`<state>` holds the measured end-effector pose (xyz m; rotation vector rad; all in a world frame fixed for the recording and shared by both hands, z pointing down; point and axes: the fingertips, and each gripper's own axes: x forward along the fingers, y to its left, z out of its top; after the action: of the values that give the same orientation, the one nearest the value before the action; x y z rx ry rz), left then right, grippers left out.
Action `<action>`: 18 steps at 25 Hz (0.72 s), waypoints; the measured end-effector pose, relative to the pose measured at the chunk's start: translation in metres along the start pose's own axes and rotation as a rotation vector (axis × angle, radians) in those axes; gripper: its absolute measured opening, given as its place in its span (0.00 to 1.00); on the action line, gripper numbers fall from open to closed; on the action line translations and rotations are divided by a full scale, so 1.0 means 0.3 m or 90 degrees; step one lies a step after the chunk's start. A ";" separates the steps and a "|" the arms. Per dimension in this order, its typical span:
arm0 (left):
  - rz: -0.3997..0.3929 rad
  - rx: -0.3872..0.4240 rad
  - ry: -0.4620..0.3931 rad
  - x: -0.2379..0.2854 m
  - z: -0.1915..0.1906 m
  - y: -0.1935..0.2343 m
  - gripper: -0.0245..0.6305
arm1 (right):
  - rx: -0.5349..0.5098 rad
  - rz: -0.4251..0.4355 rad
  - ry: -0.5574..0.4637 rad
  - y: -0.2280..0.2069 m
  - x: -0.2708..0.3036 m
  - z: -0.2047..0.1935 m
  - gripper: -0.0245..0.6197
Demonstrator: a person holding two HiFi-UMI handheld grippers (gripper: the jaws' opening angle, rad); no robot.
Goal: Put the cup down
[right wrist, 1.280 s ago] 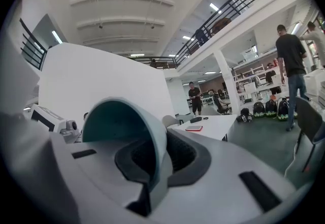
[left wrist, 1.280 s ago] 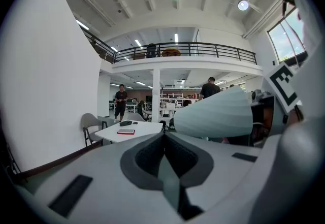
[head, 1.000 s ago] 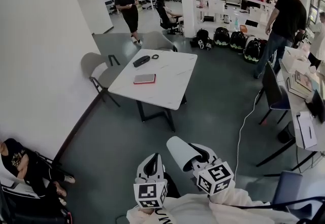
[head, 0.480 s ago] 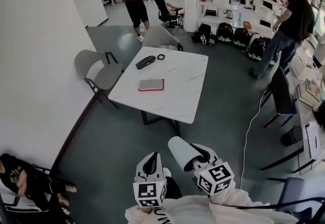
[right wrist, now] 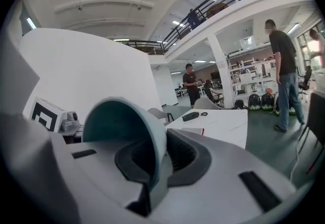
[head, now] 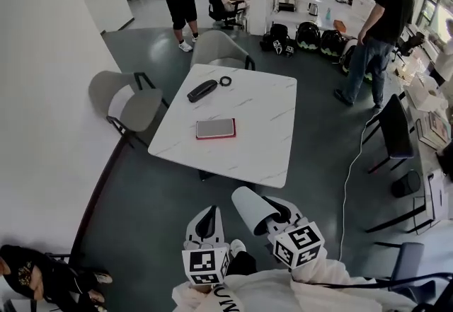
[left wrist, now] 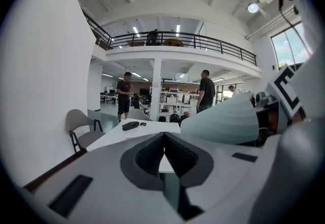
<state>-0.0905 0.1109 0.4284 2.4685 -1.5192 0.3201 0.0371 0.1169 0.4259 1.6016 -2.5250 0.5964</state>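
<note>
A pale teal ribbed cup (head: pixel 252 209) lies tilted in the air in front of me, its rim pinched by my right gripper (head: pixel 272 217). In the right gripper view the cup's wall (right wrist: pixel 133 127) stands between the shut jaws. Beside it on the left, my left gripper (head: pixel 207 221) is shut with nothing in it; its dark pads (left wrist: pixel 163 157) meet in the left gripper view, where the cup (left wrist: pixel 226 120) shows at the right. Both grippers hover over the grey floor, short of the white marble table (head: pixel 262 141).
On the table lie a red-edged notebook (head: pixel 216 128), a black case (head: pixel 202 90) and a small ring (head: pixel 225 81). Grey chairs (head: pixel 127 102) stand at its left and far side. People (head: pixel 377 24) stand beyond; a white cable (head: pixel 348 176) runs along the floor at right.
The view has come closer to the table, which now sits lower and larger in the head view. Both grippers and the cup keep their places relative to me.
</note>
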 end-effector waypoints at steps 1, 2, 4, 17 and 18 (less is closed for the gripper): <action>-0.003 -0.002 0.001 0.019 0.006 0.020 0.05 | 0.001 -0.003 0.002 -0.002 0.028 0.007 0.08; -0.007 -0.003 0.003 0.036 0.011 0.039 0.05 | 0.002 -0.006 0.004 -0.001 0.056 0.013 0.08; -0.013 -0.005 0.005 0.067 0.018 0.080 0.05 | 0.002 -0.009 0.006 0.005 0.111 0.026 0.08; -0.028 -0.001 -0.008 0.169 0.079 0.219 0.05 | -0.008 -0.031 -0.004 0.010 0.274 0.103 0.08; -0.029 0.001 -0.007 0.177 0.081 0.221 0.05 | -0.007 -0.032 -0.006 0.006 0.279 0.108 0.08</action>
<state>-0.1250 0.0296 0.4263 2.5067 -1.4643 0.3002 0.0025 0.0344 0.4192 1.6633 -2.4821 0.5690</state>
